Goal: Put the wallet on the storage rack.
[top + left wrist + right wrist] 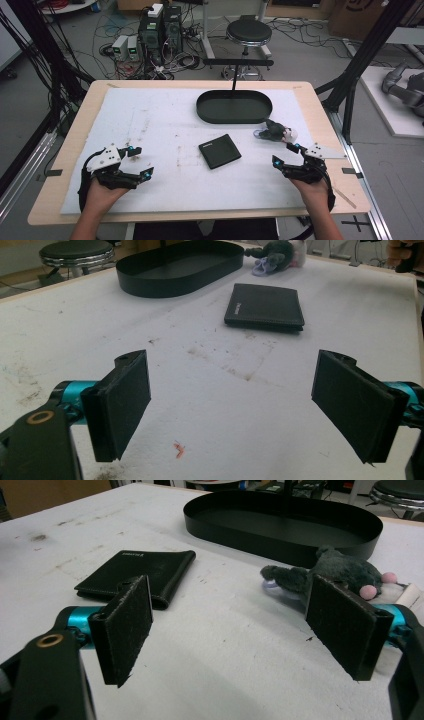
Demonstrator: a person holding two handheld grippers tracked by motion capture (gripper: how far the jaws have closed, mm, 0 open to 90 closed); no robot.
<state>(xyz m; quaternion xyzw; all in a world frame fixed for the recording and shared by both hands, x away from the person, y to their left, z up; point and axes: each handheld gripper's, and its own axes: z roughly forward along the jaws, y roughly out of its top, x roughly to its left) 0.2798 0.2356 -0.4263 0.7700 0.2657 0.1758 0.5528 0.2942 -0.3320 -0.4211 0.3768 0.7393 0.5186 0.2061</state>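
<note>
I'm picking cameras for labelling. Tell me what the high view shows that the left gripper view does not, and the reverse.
High view alone: both hands with both open grippers, left gripper and right gripper, the whole table, and the floor's computers.

Left gripper view alone: a small red scrap on the mat, and the left gripper's pads close up.

Both: the black wallet, the oval black tray, the grey plush toy and the stool.

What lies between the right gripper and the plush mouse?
Nothing: bare white mat between the open right gripper and the plush mouse, seen in the high view.
</note>
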